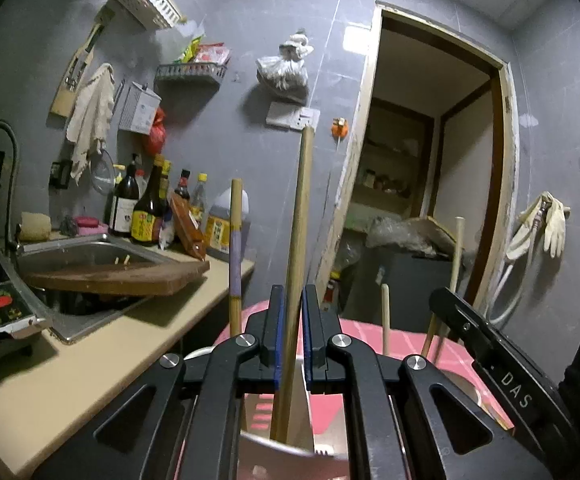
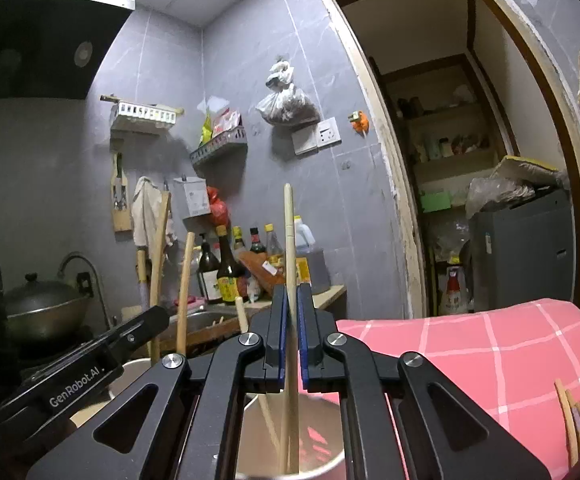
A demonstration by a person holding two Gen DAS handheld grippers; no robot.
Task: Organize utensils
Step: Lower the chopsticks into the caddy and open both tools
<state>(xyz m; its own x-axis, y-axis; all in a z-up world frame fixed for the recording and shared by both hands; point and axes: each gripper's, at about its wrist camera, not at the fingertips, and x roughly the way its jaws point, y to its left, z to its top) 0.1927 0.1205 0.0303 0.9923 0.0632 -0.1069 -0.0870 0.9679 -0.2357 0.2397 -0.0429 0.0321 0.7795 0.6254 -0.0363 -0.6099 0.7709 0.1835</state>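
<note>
grippers (image 1: 290,320) (image 2: 291,322) each clamping wooden stick (image 1: 298,240) (image 2: 290,248)

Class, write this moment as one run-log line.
left gripper: shut on wooden stick | right gripper: shut on pale chopstick | both upright over metal cup | surface: pink checked cloth

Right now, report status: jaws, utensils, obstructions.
Left gripper shut on wooden stick. Right gripper shut on pale chopstick. Both over metal pot. Nothing blocking.

Both views reach you dim and bluish; a ceiling lamp's glare (image 1: 356,38) reflects on the grey wall (image 1: 229,128). Fisheye bending curves the doorframe (image 2: 394,184), corners vignette black, and near metal blurs.
</note>
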